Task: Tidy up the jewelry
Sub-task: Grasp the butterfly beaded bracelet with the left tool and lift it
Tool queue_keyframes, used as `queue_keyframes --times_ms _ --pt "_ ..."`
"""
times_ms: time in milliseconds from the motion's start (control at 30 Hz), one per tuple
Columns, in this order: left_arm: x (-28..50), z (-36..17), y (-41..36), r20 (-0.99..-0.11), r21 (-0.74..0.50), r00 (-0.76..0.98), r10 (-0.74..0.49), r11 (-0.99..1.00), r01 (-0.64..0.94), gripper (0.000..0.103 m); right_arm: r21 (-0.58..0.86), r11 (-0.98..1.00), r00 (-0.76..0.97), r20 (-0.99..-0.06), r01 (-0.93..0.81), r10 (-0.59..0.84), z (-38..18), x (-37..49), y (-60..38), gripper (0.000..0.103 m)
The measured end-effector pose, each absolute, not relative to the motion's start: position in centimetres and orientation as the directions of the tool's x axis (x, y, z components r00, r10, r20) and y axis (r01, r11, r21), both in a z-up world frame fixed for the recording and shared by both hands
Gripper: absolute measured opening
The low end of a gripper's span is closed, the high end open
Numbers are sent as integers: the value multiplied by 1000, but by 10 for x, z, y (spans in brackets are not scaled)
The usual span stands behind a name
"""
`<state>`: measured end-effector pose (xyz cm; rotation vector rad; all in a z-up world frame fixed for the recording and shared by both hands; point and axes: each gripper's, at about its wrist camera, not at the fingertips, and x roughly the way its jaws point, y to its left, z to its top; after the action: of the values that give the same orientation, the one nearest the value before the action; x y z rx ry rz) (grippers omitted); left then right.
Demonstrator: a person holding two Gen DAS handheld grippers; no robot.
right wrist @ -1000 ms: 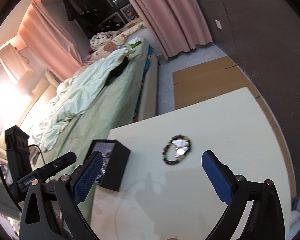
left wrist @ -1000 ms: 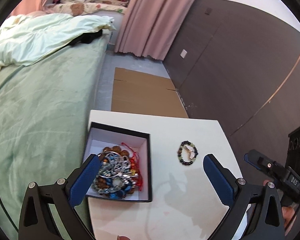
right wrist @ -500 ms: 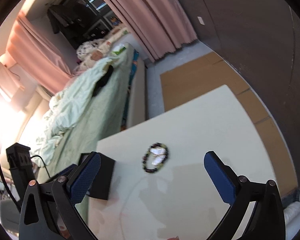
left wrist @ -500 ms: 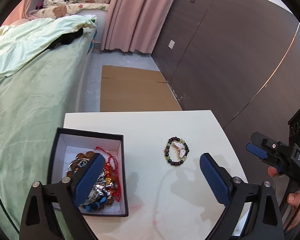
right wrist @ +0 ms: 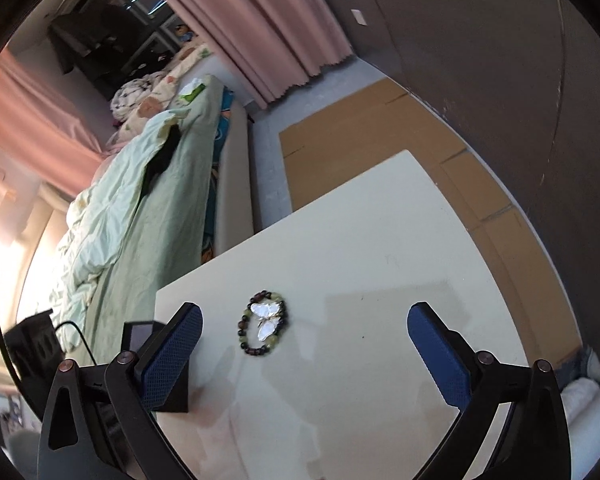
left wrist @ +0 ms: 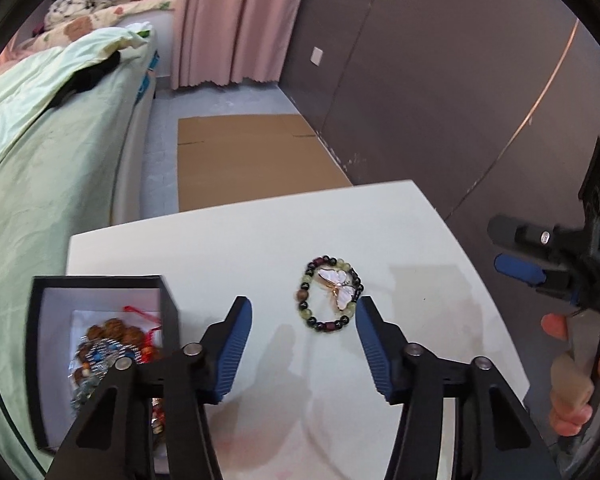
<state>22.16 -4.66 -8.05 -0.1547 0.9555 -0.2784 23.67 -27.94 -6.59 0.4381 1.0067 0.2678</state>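
A beaded bracelet (left wrist: 329, 300) with a white butterfly charm lies on the white table (left wrist: 260, 240). My left gripper (left wrist: 303, 344) is open and empty just in front of it, its right finger close to the beads. A black jewelry box (left wrist: 100, 344) with a white inside holds several bracelets and red cord at the left. In the right wrist view the bracelet (right wrist: 263, 329) lies ahead of my open, empty right gripper (right wrist: 305, 354), and the box (right wrist: 140, 334) is partly hidden behind the left finger. The right gripper (left wrist: 520, 256) also shows at the right edge of the left wrist view.
A bed with green bedding (left wrist: 48, 160) runs along the table's left side. Flat cardboard (left wrist: 252, 160) lies on the floor beyond the table. A dark wall (left wrist: 440, 100) stands to the right, and pink curtains (left wrist: 236, 20) hang at the back.
My left gripper has moved right from over the box to the bracelet and its jaws have narrowed. The right gripper has shifted right, so the bracelet now sits left of its centre.
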Motion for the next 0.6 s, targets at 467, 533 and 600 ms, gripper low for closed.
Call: queue_keyframes --times_ms 467,533,600 --pt "246 -127 -77 -840 -175 492 -230 972 156 34 508 861 507 -744 5 436 -69 242 -286 103" --pt "245 -132 -78 -845 -167 488 -218 975 147 30 512 859 508 -742 8 437 -68 242 -289 103" --pt "245 -132 -82 -843 -145 499 -203 977 155 30 515 857 508 -742 13 438 -69 241 -288 103"
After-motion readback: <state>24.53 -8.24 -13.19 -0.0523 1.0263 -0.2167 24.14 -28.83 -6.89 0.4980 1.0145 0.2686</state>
